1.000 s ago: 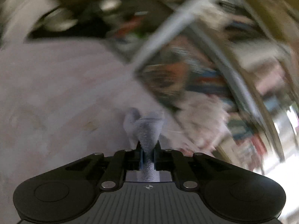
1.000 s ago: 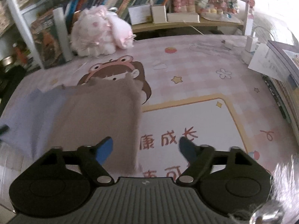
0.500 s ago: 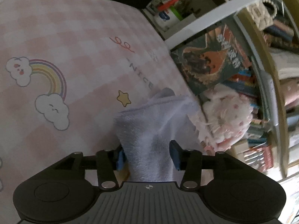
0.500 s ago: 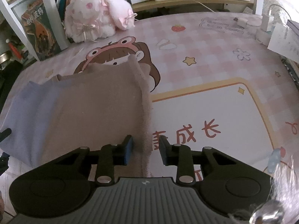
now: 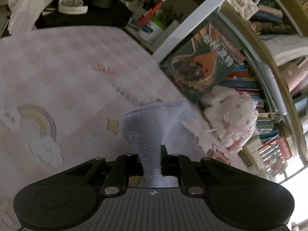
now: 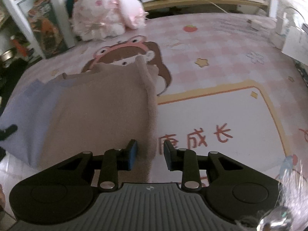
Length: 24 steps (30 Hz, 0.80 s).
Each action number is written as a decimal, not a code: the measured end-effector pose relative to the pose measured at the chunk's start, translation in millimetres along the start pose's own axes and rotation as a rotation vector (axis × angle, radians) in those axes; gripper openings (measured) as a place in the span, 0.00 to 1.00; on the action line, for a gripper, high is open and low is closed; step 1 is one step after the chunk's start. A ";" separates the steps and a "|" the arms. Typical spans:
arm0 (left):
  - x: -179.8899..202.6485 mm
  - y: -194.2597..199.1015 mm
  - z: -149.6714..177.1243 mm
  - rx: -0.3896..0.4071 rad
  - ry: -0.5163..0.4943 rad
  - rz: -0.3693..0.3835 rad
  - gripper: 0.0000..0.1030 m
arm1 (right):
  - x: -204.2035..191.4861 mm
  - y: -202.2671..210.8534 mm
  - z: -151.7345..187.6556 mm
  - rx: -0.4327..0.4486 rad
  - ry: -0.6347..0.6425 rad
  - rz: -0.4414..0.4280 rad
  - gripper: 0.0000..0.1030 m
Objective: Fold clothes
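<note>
On bench: towel point(image 6: 92, 111), beige and lavender, folded flat
left gripper point(image 5: 151, 160): clamped on lavender corner
right gripper point(image 6: 150, 154): parted, straddling beige edge, ungripped

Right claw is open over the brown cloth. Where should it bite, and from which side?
Take the brown cloth at its near right-hand edge, a raised seam running straight toward the right claw. Come in low from the near side, one finger over the cloth, one on the mat. The left claw already pinches the lavender cloth.
</note>
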State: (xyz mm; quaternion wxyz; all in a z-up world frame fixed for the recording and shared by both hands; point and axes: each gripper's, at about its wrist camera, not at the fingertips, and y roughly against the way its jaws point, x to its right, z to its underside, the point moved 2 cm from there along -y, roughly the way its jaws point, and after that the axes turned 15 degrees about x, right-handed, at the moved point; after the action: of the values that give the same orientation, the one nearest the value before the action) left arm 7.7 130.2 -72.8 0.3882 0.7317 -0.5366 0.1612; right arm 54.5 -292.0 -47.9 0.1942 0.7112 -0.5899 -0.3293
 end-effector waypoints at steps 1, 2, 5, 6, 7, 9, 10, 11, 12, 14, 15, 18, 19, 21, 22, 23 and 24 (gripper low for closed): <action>-3.6 -1.2 -0.6 -0.003 0.013 -0.005 0.12 | -2.0 0.0 -0.5 -0.001 0.005 -0.012 0.28; -6.7 -2.1 -0.1 -0.007 0.026 -0.011 0.12 | -4.0 0.0 -1.1 -0.002 0.010 -0.023 0.28; -16.1 -5.1 1.5 -0.016 0.066 -0.029 0.17 | -11.6 -3.4 -1.4 -0.010 0.033 -0.051 0.28; -19.3 -6.1 2.0 -0.019 0.079 -0.035 0.19 | -14.5 -5.2 -1.3 -0.014 0.042 -0.059 0.28; -22.4 -7.1 2.5 -0.023 0.092 -0.040 0.19 | -16.6 -7.3 -1.1 -0.017 0.051 -0.065 0.28; -28.6 -9.1 3.5 -0.029 0.118 -0.052 0.19 | -18.9 -11.4 -0.8 -0.025 0.062 -0.075 0.28; -31.8 -10.1 4.0 -0.032 0.132 -0.058 0.18 | -18.9 -13.2 -0.8 -0.029 0.063 -0.079 0.28; -34.9 -11.1 4.5 -0.035 0.145 -0.064 0.17 | -17.9 -14.9 -0.7 -0.034 0.058 -0.083 0.28; -34.1 -11.0 4.5 -0.032 0.144 -0.070 0.14 | -16.6 -16.6 -0.7 -0.038 0.052 -0.088 0.27; -30.3 -10.2 4.1 -0.023 0.134 -0.081 0.12 | -13.6 -19.1 -0.4 -0.048 0.037 -0.105 0.25; -26.0 -8.8 3.5 -0.016 0.117 -0.085 0.12 | -13.2 -19.6 -0.2 -0.050 0.038 -0.116 0.22; -6.0 0.7 -1.3 0.025 0.060 -0.072 0.11 | -13.2 -20.7 0.1 -0.055 0.054 -0.146 0.20; 2.3 4.6 -3.1 0.039 0.046 -0.059 0.11 | -13.4 -20.7 0.1 -0.056 0.064 -0.156 0.19; 19.3 12.3 -6.5 0.067 0.018 -0.031 0.11 | -11.3 -21.7 -0.3 -0.061 0.071 -0.178 0.19; 30.3 16.8 -7.9 0.081 -0.003 -0.018 0.11 | -9.0 -22.3 -0.7 -0.065 0.064 -0.189 0.19; 43.5 21.5 -8.2 0.094 -0.031 -0.003 0.11 | -6.4 -23.3 -1.0 -0.070 0.052 -0.200 0.19; 57.1 26.1 -8.3 0.108 -0.061 0.011 0.11 | -3.9 -24.4 -1.4 -0.075 0.039 -0.210 0.19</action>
State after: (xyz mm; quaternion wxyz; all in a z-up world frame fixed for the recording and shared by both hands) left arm 6.6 95.4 -19.9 0.3306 0.7531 -0.5428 0.1699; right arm 72.5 -282.8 -62.1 0.1965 0.7676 -0.4955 -0.3558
